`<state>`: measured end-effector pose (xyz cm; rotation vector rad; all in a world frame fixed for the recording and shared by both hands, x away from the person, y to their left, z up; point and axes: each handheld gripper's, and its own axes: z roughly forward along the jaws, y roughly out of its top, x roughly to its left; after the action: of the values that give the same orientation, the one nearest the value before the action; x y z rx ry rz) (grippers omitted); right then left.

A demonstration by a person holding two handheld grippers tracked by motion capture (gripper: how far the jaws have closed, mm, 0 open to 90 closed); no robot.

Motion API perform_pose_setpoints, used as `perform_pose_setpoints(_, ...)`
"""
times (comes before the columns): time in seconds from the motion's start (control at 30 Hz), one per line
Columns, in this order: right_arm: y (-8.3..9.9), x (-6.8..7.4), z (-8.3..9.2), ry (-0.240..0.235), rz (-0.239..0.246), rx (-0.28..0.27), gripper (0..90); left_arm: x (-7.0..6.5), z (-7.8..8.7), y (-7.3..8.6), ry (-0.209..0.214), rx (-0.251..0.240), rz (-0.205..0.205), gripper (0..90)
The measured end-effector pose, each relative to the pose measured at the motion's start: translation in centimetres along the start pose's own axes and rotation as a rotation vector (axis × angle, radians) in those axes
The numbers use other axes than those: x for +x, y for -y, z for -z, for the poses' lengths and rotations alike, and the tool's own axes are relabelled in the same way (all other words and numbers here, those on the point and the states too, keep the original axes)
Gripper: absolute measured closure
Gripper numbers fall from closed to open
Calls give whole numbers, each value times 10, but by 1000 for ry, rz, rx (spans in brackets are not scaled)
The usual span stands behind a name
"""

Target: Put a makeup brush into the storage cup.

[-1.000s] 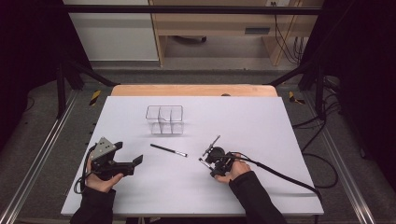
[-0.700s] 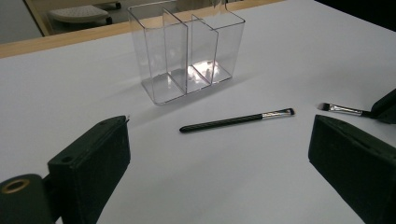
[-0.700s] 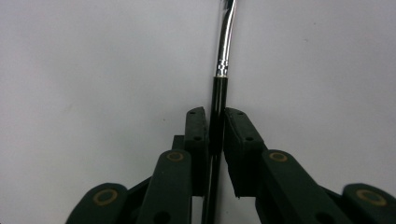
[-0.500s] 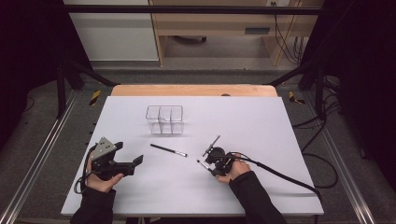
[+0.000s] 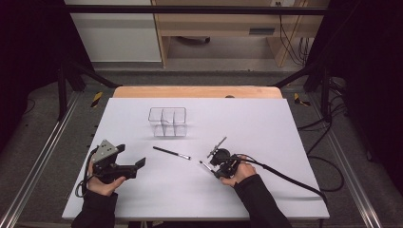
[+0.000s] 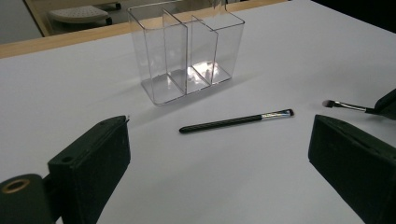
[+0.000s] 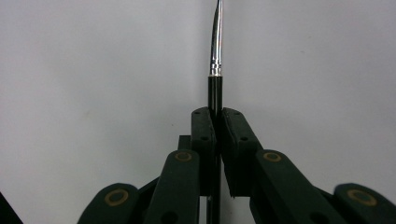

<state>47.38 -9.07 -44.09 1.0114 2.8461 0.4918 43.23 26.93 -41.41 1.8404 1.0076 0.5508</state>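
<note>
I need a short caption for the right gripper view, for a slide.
Black tongs shut on the slim black makeup brush with silver ferrule, above the white table.

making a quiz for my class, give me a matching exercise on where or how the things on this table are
Things:
1. organizer
2. loose brush
3. held brush
4. left gripper

States:
a. clamped in the right gripper
b. open, nothing between its jaws
c. lying flat on the table
d. standing upright, compartments empty

Pairs: 1-d, 2-c, 3-a, 4-b
</note>
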Motion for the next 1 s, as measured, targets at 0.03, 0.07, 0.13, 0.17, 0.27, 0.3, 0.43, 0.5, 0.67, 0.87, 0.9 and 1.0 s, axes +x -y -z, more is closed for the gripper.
perform_pose_setpoints(0.03, 0, -1, 2, 1, 1, -11, 843, 0, 0, 0, 0, 0, 0, 48)
perform_pose_setpoints(0.07, 0, 0, 4, 0, -13, -15, 844, 0, 0, 0, 1, 0, 0, 48)
perform_pose_setpoints(0.13, 1, -2, 9, -1, -9, -44, 843, -1, 0, 0, 2, 0, -1, 48)
perform_pose_setpoints(0.17, 1, -2, 11, -3, -13, -52, 844, -1, 0, 0, 3, 0, -1, 48)
perform_pose_setpoints(0.27, 1, -2, 17, -5, -23, -90, 844, -1, -1, 0, 4, 1, -1, 48)
perform_pose_setpoints(0.3, 2, -2, 19, -6, -24, -99, 844, -1, -1, 0, 4, 1, -1, 48)
perform_pose_setpoints(0.43, 3, -3, 24, -9, -24, -151, 844, -2, -1, 0, 7, 0, 1, 48)
perform_pose_setpoints(0.5, 4, -2, 27, -17, -26, -187, 844, -3, -2, 0, 9, 1, 1, 48)
perform_pose_setpoints(0.67, 6, -2, 32, -17, -27, -252, 843, -5, -2, 0, 14, -1, 1, 48)
perform_pose_setpoints(0.87, 10, -4, 39, -28, -32, -338, 844, -7, -3, -1, 28, -1, 2, 49)
perform_pose_setpoints(0.9, 10, -4, 39, -32, -41, -342, 844, -8, -3, -1, 33, -3, 7, 49)
perform_pose_setpoints(1.0, 13, -6, 40, -34, -46, -379, 843, -10, -3, -2, 37, -7, 10, 49)
